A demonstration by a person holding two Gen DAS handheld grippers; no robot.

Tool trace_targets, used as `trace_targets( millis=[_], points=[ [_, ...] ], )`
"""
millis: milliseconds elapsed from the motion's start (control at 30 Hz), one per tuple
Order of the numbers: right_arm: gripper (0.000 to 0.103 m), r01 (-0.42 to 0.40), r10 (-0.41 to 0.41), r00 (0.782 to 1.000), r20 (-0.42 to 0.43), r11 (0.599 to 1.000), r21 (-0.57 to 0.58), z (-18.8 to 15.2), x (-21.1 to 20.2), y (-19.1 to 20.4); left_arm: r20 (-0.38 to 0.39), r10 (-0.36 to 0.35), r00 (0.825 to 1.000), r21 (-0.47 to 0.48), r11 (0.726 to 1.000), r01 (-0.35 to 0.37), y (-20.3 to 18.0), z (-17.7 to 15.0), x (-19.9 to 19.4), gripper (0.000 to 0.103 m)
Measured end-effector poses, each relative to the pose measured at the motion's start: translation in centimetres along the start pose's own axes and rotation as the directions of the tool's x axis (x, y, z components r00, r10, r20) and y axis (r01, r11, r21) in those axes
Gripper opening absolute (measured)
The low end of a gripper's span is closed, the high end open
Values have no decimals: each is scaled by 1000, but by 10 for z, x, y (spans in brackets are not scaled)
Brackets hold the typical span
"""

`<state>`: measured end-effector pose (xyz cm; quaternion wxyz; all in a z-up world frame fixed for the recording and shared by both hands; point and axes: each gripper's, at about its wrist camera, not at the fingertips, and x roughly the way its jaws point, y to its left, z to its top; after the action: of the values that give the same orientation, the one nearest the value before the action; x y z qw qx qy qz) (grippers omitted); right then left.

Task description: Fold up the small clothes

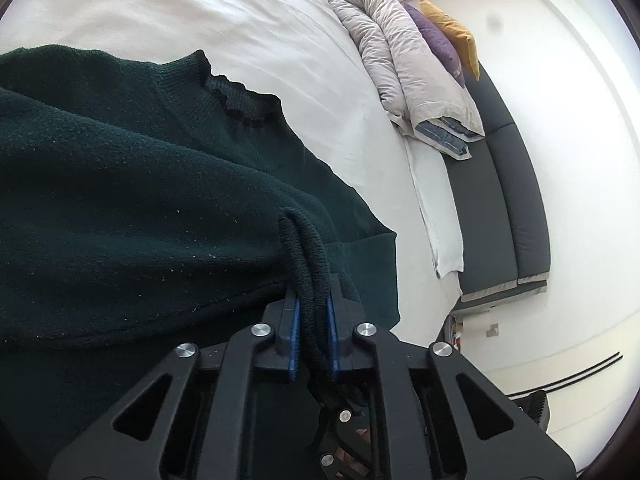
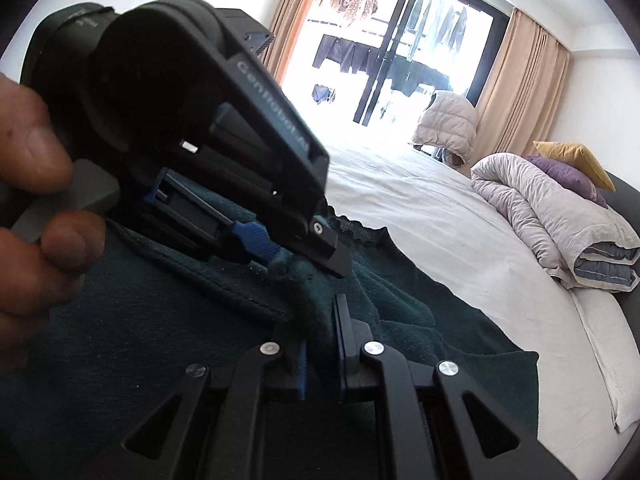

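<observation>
Both grippers, left gripper [image 1: 314, 312] and right gripper [image 2: 320, 344], pinch sweater [image 1: 140, 184] hem edge.

Sweater [image 1: 120, 200] runs past the left edge. Left gripper [image 2: 296, 256] hides its middle. Balcony [image 2: 380, 92] overexposed; hanging clothes indistinct.

Sweater [image 1: 120, 184]: dark green knit, flecked with pale lint; ribbed neckline and cuff edging near black. Bed sheet [image 1: 248, 20]: plain white. Rolled duvet [image 1: 404, 64]: pale grey-beige, blue-grey striped lining at the fold. Cushions: one purple [image 1: 436, 44], one mustard yellow [image 1: 456, 32]. Headboard [image 1: 504, 184]: charcoal grey. Left gripper [image 1: 314, 320] and right gripper [image 2: 320, 344]: black bodies, blue pads, silver pivot screws. Curtains [image 2: 520, 88]: tan. Walls white.
</observation>
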<state>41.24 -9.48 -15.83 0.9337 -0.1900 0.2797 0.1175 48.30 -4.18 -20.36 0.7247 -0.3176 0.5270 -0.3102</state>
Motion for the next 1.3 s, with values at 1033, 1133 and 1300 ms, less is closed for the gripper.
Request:
trace_targets(
  millis=[1033,1133,1300],
  points=[
    [73,-325,230,894,384,-256,910,-162,33,-199,252,83,964,13,996,-89,48,17,-139,7],
    [73,-348,208,885,416,-296,889,-162,37,-199,258,92,962,-29,996,-87,72,12,-137,7],
    [73,-352,246,881,405,-230,907,-146,49,-196,284,99,954,-71,994,-81,102,-1,-142,7]
  ],
)
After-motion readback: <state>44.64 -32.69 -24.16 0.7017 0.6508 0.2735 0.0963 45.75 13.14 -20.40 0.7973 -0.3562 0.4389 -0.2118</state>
